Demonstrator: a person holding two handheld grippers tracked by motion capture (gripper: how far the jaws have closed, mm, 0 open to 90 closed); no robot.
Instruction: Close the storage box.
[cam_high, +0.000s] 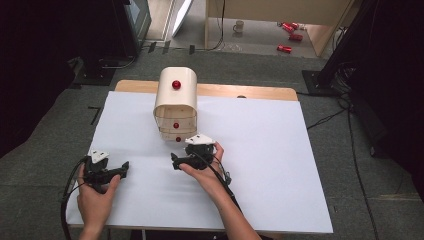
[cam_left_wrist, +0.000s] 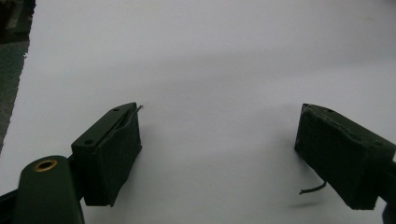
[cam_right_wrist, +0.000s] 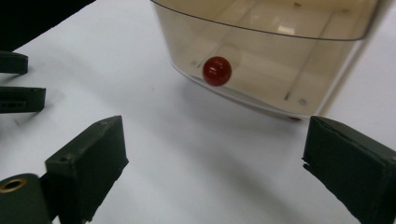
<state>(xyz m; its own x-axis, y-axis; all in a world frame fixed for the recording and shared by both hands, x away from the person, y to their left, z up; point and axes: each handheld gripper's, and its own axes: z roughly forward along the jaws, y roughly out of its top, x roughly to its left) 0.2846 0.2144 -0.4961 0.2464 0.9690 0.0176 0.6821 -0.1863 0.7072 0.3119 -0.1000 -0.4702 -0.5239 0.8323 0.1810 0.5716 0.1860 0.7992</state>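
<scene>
From the high view, the left gripper (cam_high: 125, 168) sits at the lower left of the frame, held in the person's left hand (cam_high: 95, 197) over the white table (cam_high: 270, 165). Its own view gives just the two black padded jaws spread wide over bare white, plus a sliver of dark floor (cam_left_wrist: 9, 74) at the far left edge.

Center frame is a cream drawer unit (cam_high: 175, 102) with a rounded top and red ball knobs (cam_high: 176, 84), standing toward the far side of the table. The right gripper (cam_high: 175, 161) is just in front of it, in the right hand (cam_high: 207, 172).

The right gripper view shows what the overhead can't: the bottom drawer (cam_right_wrist: 275, 51) is translucent tan plastic, smooth, and looks pulled out some, with a glossy red knob (cam_right_wrist: 217, 71) on its curved front. Jaws here are wide apart too, nothing between them, and the left gripper's jaw tips poke in at the left edge.

The room has grey carpet, a wooden table edge under the white sheet, and red cans (cam_high: 290, 35) and a mug (cam_high: 239, 26) on the floor at the top right.
</scene>
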